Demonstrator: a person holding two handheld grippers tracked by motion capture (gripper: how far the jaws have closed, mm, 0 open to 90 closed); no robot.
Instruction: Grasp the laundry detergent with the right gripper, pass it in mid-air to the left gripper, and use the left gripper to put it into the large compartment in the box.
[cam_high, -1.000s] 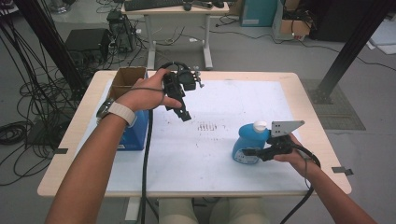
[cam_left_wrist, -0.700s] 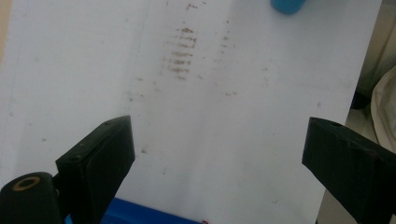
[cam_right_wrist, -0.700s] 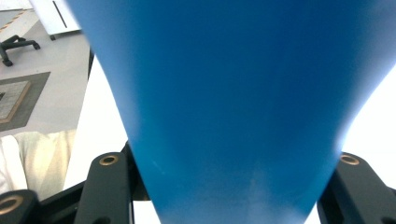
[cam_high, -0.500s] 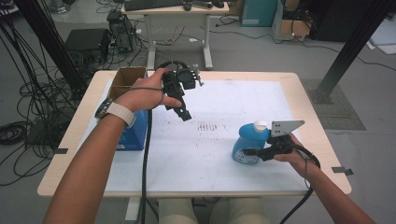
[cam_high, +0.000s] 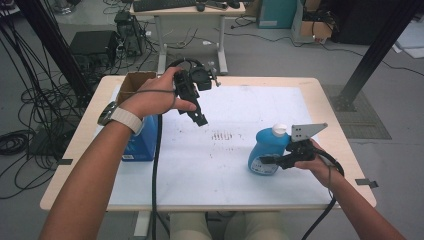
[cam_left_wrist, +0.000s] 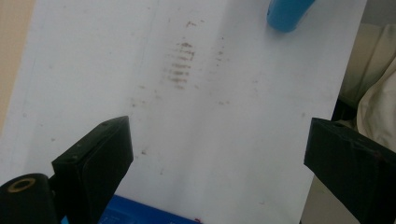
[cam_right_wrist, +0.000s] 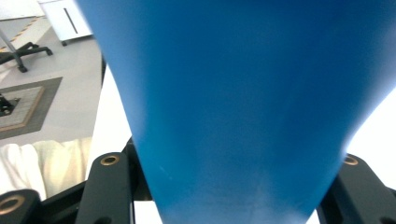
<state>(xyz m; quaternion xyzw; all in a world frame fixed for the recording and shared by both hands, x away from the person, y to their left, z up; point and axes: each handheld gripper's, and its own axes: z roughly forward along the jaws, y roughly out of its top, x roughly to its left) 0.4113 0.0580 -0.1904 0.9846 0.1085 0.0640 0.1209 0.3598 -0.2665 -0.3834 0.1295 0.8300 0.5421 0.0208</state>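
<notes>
Little is changing since the earlier frames: the left gripper (cam_high: 200, 120) is still hanging in the air over the white table (cam_high: 235, 180), shifted only slightly, and the right gripper (cam_high: 267, 160) is still clamping the blue bottle (cam_high: 267, 150) at the same spot. In the left gripper view, its jaws are standing wide apart with nothing between them, pointing down at a patch of brown smudges (cam_left_wrist: 180, 65) on the white surface ahead of them, while a blue box (cam_high: 142, 140) is sitting just below and behind them. In the right gripper view the bottle's blue body (cam_right_wrist: 233, 102) is pressing between the two black jaws, standing upright on the table with its white cap (cam_high: 280, 130) above the claw.
</notes>
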